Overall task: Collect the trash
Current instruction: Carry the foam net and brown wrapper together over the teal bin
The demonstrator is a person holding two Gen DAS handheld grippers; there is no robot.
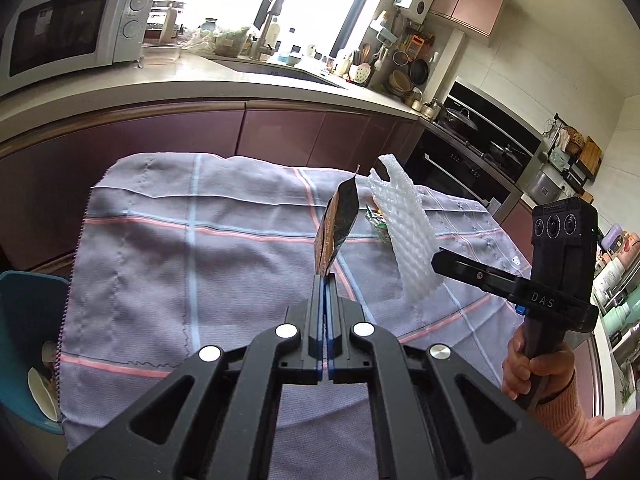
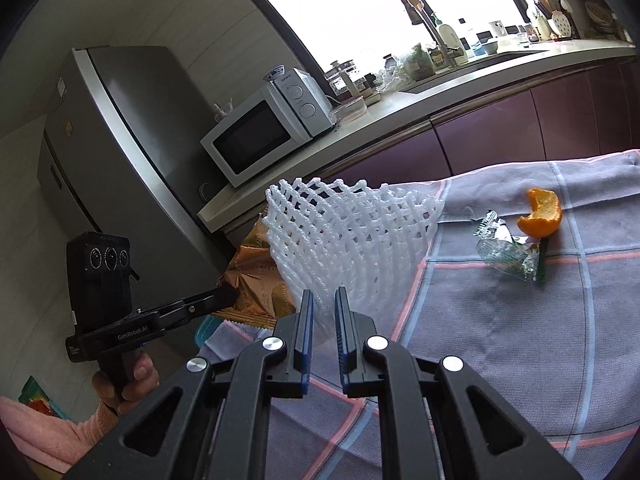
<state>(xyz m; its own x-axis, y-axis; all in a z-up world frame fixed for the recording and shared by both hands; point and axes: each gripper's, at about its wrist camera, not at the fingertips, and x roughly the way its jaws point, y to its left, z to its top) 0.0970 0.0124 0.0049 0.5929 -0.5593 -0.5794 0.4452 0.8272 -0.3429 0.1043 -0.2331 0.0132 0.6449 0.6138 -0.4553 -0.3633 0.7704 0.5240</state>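
1. Two pieces of trash are lifted off the checked tablecloth (image 1: 160, 240): a gold snack wrapper (image 1: 336, 224) and a white foam fruit net (image 2: 344, 236).
2. Pinched at its lower edge, the wrapper stands up from the left gripper (image 1: 325, 278), whose fingers are pressed together on it.
3. The right gripper (image 2: 324, 300) holds the net's lower end between fingers that sit slightly apart around the foam.
4. Two more scraps lie on the cloth, just beside each other: a crumpled green-and-clear wrapper (image 2: 506, 250) and an orange peel (image 2: 542, 214).
5. A teal bin (image 1: 24, 320) stands at the table's left edge; judging by this, the task is roughly half done, nothing yet dropped from either gripper.
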